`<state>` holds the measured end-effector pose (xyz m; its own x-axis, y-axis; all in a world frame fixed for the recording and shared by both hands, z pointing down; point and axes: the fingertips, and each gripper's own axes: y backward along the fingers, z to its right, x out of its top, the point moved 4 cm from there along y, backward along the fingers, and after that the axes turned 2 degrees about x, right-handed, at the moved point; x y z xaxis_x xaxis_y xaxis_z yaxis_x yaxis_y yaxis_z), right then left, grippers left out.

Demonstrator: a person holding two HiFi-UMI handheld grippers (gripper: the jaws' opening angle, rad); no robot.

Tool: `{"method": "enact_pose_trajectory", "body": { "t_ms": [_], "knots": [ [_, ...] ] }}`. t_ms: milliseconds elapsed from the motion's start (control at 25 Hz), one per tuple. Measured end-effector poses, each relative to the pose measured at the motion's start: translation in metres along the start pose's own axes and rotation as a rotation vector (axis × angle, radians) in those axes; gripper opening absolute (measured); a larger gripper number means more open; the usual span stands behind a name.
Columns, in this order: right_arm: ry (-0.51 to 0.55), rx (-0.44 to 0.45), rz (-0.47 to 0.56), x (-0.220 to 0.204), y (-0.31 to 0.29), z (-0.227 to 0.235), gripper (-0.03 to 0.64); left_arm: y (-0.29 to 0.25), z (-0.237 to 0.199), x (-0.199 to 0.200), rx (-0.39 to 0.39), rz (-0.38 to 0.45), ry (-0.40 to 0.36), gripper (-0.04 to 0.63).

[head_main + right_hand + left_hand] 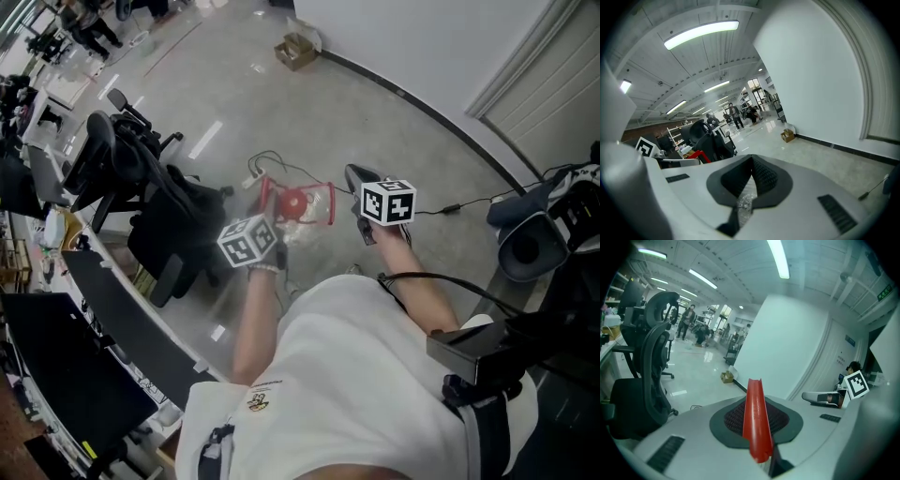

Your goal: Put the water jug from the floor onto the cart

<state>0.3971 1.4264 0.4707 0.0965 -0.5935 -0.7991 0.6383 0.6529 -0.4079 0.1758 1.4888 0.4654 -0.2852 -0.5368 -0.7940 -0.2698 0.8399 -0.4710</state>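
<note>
Clear, red-handled water jug (317, 208) is held aloft.

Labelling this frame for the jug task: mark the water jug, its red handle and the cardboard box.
water jug (319, 204), head view, clear side wall.
red handle (757, 420), left gripper view, middle of the strip.
cardboard box (296, 51), head view, its top.

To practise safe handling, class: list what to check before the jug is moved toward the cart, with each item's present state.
1. Water jug off the floor: ok.
2. Left gripper shut on the red handle: ok.
3. Right gripper shut on its clear wall: ok.
4. Cart in sight: cannot tell.
5. Floor path free: not ok, cable lies on it.
</note>
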Motion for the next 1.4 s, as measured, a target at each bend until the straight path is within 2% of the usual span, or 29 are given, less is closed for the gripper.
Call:
{"method": "enact_pose_trajectory", "body": {
  "t_ms": [280,720,1400],
  "knots": [
    [-0.013,0.007,-0.018,-0.01,0.002,0.001,0.015,0.005,-0.002,-0.002,0.008,0.008,0.008,0.058],
    [0.028,0.037,-0.044,-0.006,-0.004,-0.005,0.015,0.012,-0.008,-0.007,0.04,0.028,0.034,0.058],
    [0.036,0.075,-0.051,0.003,0.002,0.04,0.015,-0.012,0.02,-0.008,0.101,0.071,0.046,0.058]
  ]
}}
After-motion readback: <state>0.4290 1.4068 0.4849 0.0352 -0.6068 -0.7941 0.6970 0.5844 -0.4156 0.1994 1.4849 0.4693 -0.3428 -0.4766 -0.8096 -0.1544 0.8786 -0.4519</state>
